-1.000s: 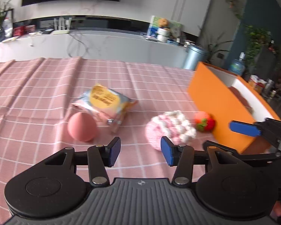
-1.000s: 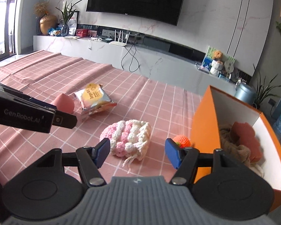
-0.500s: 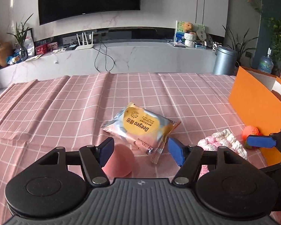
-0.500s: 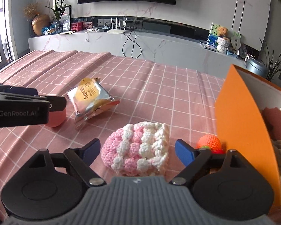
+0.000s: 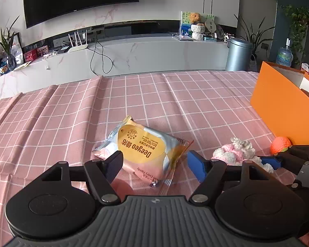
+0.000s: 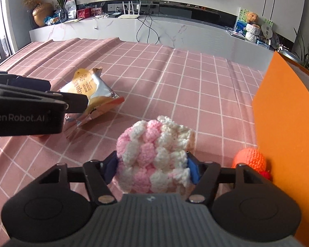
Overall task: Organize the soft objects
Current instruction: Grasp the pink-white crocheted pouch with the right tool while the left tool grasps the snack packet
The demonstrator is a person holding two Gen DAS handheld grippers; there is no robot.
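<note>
A silver and yellow wet-wipes pack (image 5: 146, 150) lies on the pink checked cloth between the fingers of my left gripper (image 5: 154, 162), whose jaws are opening wide without gripping it. A pink egg-shaped sponge (image 5: 121, 187) peeks out just beneath that gripper, mostly hidden. My right gripper (image 6: 151, 168) is closing on a pink and white crochet pouch (image 6: 154, 154), and its blue pads (image 6: 192, 169) press both sides. An orange crochet strawberry (image 6: 250, 158) rests to the right against the orange box (image 6: 284, 119).
The orange box (image 5: 282, 111) stands at the table's right side with its tall wall facing me. The left gripper's black body (image 6: 26, 107) reaches in from the left, over the pack (image 6: 92, 94). Beyond the table runs a marble counter (image 5: 154, 53).
The left gripper swung over the wipes pack and spread its jaws; the pink sponge slid under it. The right gripper dropped to the crochet pouch, opened wide, then narrowed onto its sides.
</note>
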